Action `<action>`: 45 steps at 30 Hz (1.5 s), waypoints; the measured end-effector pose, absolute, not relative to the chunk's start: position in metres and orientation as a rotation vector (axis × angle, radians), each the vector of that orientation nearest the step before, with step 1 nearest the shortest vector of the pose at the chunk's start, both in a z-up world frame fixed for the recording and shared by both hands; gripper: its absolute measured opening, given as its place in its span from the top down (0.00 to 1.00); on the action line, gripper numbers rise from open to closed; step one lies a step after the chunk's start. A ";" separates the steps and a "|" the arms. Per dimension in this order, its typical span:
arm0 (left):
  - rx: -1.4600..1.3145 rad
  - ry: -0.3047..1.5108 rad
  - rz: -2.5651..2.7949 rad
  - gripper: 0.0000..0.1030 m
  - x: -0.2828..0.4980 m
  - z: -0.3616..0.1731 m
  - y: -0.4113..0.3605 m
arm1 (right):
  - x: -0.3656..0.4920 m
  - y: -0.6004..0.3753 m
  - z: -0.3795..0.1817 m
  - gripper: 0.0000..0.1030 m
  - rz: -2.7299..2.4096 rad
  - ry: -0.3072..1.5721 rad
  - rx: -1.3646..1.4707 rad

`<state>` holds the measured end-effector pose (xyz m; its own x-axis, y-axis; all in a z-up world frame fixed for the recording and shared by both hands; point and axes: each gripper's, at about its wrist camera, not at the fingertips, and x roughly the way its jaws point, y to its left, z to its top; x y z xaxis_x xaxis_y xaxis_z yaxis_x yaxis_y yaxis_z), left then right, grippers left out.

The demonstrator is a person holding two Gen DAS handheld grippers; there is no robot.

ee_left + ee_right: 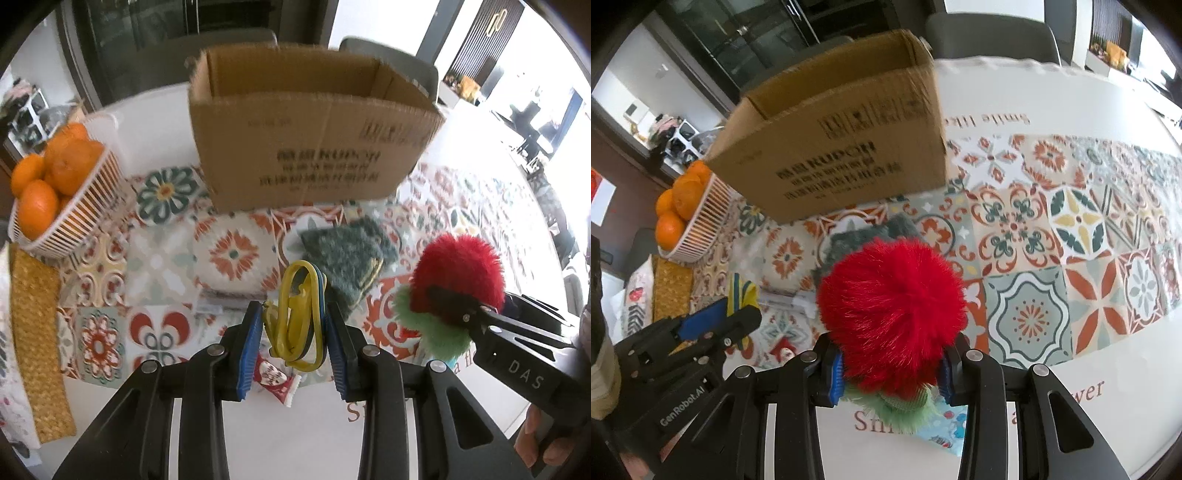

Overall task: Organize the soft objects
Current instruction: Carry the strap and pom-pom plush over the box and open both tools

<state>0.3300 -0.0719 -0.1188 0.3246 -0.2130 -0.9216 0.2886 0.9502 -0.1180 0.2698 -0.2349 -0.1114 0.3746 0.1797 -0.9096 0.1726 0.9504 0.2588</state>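
My left gripper (293, 332) is shut on a bundle of yellow and blue elastic bands (299, 317), held above the patterned tablecloth. My right gripper (891, 373) is shut on a fluffy red pom-pom toy with a green fringe (890, 314); the same toy (456, 277) shows at the right of the left wrist view. An open cardboard box (314, 136) stands beyond both grippers, also seen as the box (834, 147) in the right wrist view. A dark green fuzzy cloth (343, 254) lies on the table between the box and the grippers.
A white basket of oranges (70, 206) sits left of the box, beside a woven yellow mat (37, 332). A small red and white sachet (277, 380) and a grey strip (229, 299) lie under the left gripper. Chairs stand behind the table.
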 end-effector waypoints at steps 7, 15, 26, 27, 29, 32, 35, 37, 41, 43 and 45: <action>0.071 1.105 -0.324 0.67 0.329 -0.087 -0.061 | 0.269 -0.223 -0.078 0.62 0.019 1.111 0.311; 0.055 1.015 -0.343 0.67 0.329 -0.052 -0.053 | 0.267 -0.213 -0.036 0.62 0.037 1.005 0.294; 0.049 0.923 -0.377 0.67 0.334 -0.008 -0.053 | 0.271 -0.209 0.006 0.62 0.056 0.892 0.281; 0.046 0.916 -0.380 0.67 0.336 -0.005 -0.054 | 0.272 -0.209 0.008 0.62 0.059 0.885 0.283; 0.043 0.901 -0.378 0.67 0.338 0.001 -0.056 | 0.274 -0.210 0.013 0.62 0.062 0.871 0.287; 0.044 0.880 -0.383 0.67 0.342 0.010 -0.057 | 0.277 -0.212 0.021 0.62 0.061 0.850 0.285; 0.043 0.865 -0.385 0.67 0.348 0.017 -0.059 | 0.283 -0.213 0.028 0.62 0.063 0.835 0.286; 0.044 0.855 -0.386 0.67 0.353 0.022 -0.060 | 0.288 -0.215 0.032 0.62 0.067 0.827 0.286; 0.047 0.840 -0.385 0.67 0.363 0.029 -0.063 | 0.300 -0.220 0.039 0.62 0.072 0.808 0.282; 0.051 0.837 -0.383 0.67 0.370 0.031 -0.064 | 0.308 -0.221 0.042 0.62 0.075 0.800 0.276; 0.055 0.833 -0.381 0.67 0.376 0.032 -0.065 | 0.312 -0.220 0.043 0.62 0.074 0.794 0.270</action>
